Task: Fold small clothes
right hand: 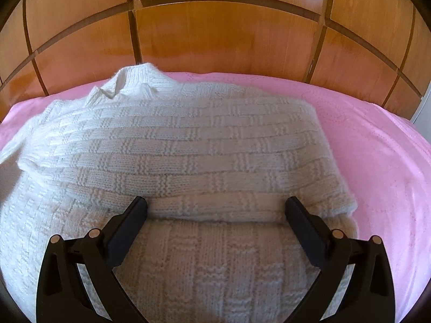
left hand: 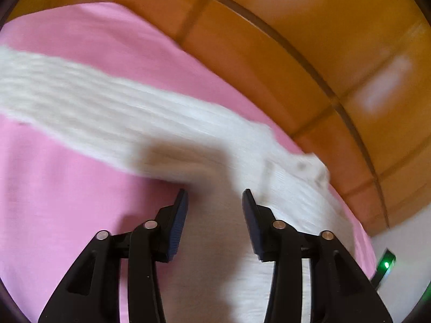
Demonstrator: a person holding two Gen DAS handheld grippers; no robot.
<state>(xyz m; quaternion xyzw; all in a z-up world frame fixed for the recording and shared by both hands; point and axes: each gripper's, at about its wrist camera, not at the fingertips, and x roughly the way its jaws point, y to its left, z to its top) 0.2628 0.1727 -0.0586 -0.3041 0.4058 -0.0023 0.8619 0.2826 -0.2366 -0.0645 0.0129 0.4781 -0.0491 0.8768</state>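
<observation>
Only the right wrist view is sharp: the white knitted sweater [right hand: 172,145] lies folded on the pink bedsheet [right hand: 377,140] ahead of the wide-open, empty right hand-held gripper [right hand: 215,207]. Blurred, the left hand-held gripper [left hand: 214,196] hovers half open over a sleeve, holding nothing; beyond its right finger glows a green light [left hand: 386,264]. No writing shows.

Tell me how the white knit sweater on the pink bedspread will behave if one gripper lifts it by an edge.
The white knit sweater already lies in soft folds, so it would probably droop and unfold. Its thick, ribbed knit looks grippy rather than slippery. It likely drags across the pink bedspread instead of sliding freely.
</observation>
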